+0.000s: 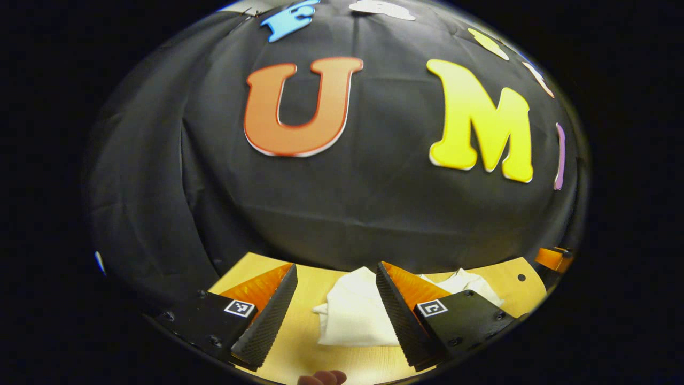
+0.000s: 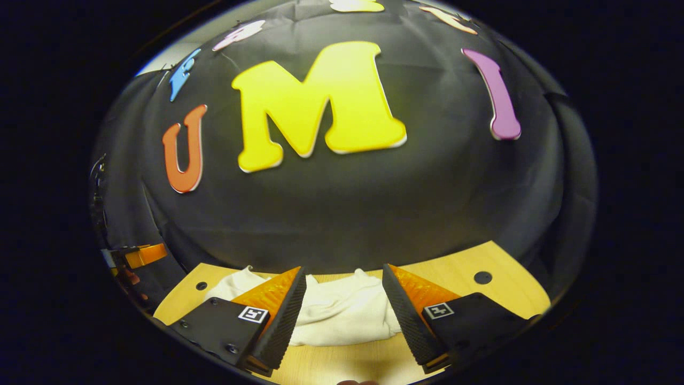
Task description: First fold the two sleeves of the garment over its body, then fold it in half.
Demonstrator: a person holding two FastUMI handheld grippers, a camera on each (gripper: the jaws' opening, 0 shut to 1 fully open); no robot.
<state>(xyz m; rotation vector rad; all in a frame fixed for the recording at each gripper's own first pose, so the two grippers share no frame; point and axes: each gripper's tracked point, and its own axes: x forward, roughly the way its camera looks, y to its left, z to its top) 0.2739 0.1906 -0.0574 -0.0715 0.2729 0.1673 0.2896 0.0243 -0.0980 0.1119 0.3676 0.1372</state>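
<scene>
the white garment (image 1: 355, 315) lies bunched on the wooden table (image 1: 299, 347). above the garment, the left gripper (image 1: 335, 278) and right gripper (image 2: 343, 278) hang spread apart, grasping nothing.

A staged recording booth rather than a lived-in room; a black cloth wall (image 1: 331, 214) drapes close behind a light wooden tabletop (image 2: 454, 272) drilled with round holes (image 2: 482, 277); a white garment (image 2: 342, 313) lies on it.
</scene>
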